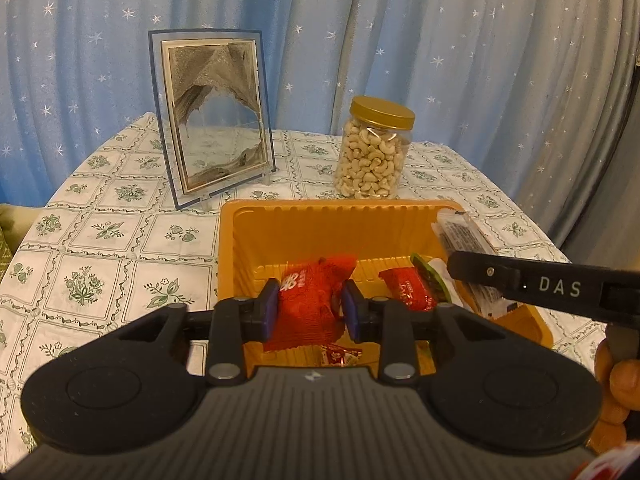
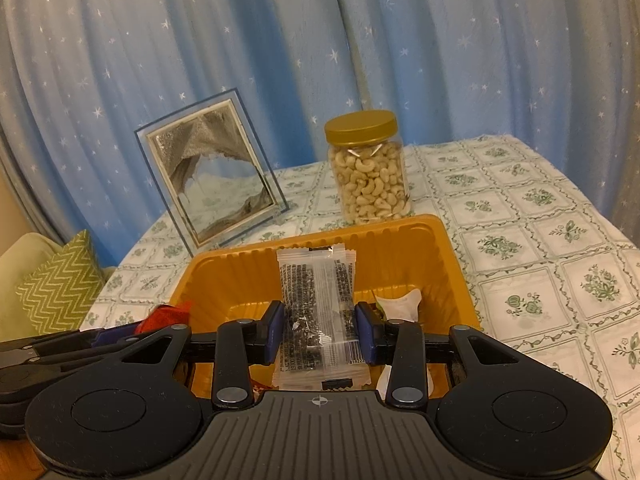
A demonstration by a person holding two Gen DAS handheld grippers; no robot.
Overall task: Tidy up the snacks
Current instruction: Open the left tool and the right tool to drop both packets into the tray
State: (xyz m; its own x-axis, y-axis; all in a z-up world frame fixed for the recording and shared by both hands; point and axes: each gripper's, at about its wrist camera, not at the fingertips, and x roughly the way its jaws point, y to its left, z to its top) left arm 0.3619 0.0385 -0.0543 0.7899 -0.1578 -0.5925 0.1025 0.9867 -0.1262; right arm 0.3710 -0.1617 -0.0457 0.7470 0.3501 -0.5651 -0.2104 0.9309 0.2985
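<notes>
over the tray (image 2: 440, 240), clear packet (image 2: 314, 280) upright

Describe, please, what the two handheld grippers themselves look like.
Both the left gripper and the right gripper are matte black plastic with a ribbed base, two round side lobes, silver pivot bolts and blue finger pads. White letters "DAS" mark the right gripper's side.

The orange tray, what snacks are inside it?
Inside the orange tray lie a small red wrapped candy, a green and white packet and another small red sweet. Anything more under the left gripper and its red packet is hidden.
</notes>
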